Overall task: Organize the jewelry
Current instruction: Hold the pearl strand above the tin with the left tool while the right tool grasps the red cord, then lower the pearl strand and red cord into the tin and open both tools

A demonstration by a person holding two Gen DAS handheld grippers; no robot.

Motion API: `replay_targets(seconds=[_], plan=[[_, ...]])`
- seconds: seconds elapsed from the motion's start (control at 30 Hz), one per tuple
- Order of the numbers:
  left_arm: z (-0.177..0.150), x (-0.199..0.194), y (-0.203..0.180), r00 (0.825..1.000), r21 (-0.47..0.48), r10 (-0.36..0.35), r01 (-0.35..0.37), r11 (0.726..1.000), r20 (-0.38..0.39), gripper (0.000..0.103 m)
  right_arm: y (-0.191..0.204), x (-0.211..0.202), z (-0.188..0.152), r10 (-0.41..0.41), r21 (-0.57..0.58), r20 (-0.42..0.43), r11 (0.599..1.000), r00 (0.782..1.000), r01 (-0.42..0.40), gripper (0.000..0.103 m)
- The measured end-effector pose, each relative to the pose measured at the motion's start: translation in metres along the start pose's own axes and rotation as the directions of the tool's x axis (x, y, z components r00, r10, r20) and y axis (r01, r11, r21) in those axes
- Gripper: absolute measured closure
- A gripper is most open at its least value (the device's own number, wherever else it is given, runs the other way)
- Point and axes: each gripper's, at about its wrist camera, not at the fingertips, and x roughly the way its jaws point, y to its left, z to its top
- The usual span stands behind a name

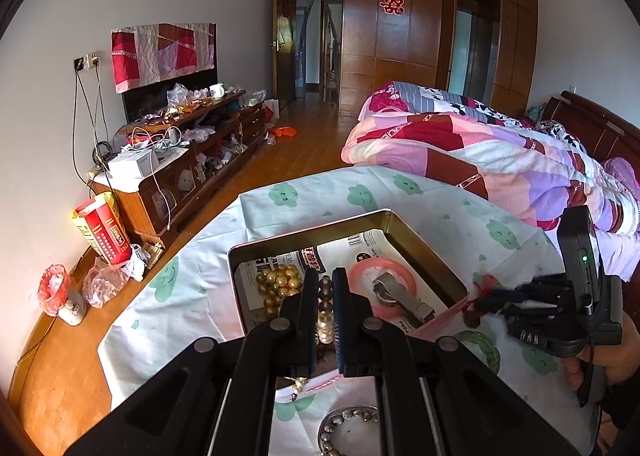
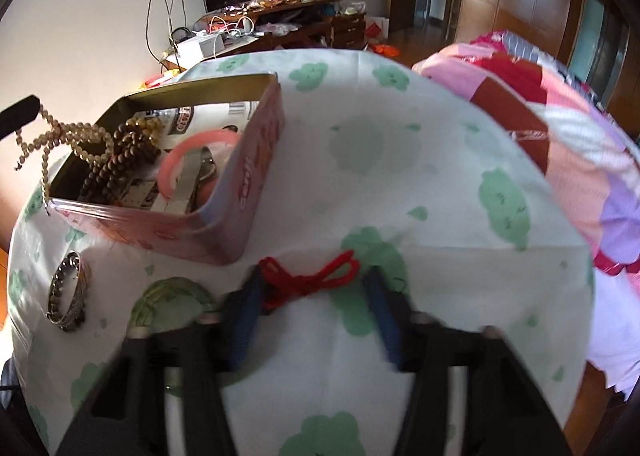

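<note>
Left wrist view — tin: the open tin (image 1: 424,252) is seen on the worktop (image 1: 224,252), already loaded with gold beads (image 1: 278,284), a pink bangle (image 1: 382,270) and a metal watch (image 1: 404,298); the job is judged well past halfway
Left wrist view — left tool: the left tool (image 1: 322,292) is held over the tin, jaws narrow; a pearl strand (image 1: 325,326) is glimpsed between them, apparently gripped
Left wrist view — still out: a silver bead bracelet (image 1: 344,426) is left on the cloth; the right tool (image 1: 486,302) is seen beside the tin
Right wrist view — right tool: the right tool (image 2: 316,308) is spread wide around a red cord (image 2: 312,278); nothing is gripped yet
Right wrist view — remaining: a green bangle (image 2: 176,298) and the silver bracelet (image 2: 66,292) are left to be boxed; brown beads (image 2: 120,164) are already stowed
Right wrist view — room: a cloud-print cloth is spread over the worktop; a quilted bed (image 2: 560,128) and a cluttered cabinet (image 2: 280,16) are seen behind
</note>
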Motion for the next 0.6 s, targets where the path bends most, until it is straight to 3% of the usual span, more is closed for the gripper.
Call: replay_targets(seconds=[0.03, 0.17, 0.3, 0.6], plan=[[-0.001, 0.0, -0.001, 1.0, 0.001, 0.0, 0.0, 1.0, 0.002, 0.097, 0.0, -0.001, 0.0, 0.004, 0.0, 0.003, 1.0, 1.0, -0.004, 0.094], [0.003, -0.001, -0.001, 1.0, 0.006, 0.003, -0.003, 1.0, 0.01, 0.097, 0.0, -0.013, 0.001, 0.013, -0.003, 0.03, 1.0, 0.999, -0.013, 0.095], [0.011, -0.003, 0.0, 1.0, 0.008, 0.01, -0.01, 1.0, 0.026, 0.097, 0.006, -0.04, 0.011, -0.002, -0.018, 0.108, 1.0, 0.994, 0.004, 0.095], [0.026, 0.001, 0.007, 0.999, 0.019, 0.027, -0.028, 0.999, 0.044, 0.097, 0.038, -0.082, 0.057, 0.038, -0.087, 0.247, 0.996, 0.968, -0.017, 0.095]])
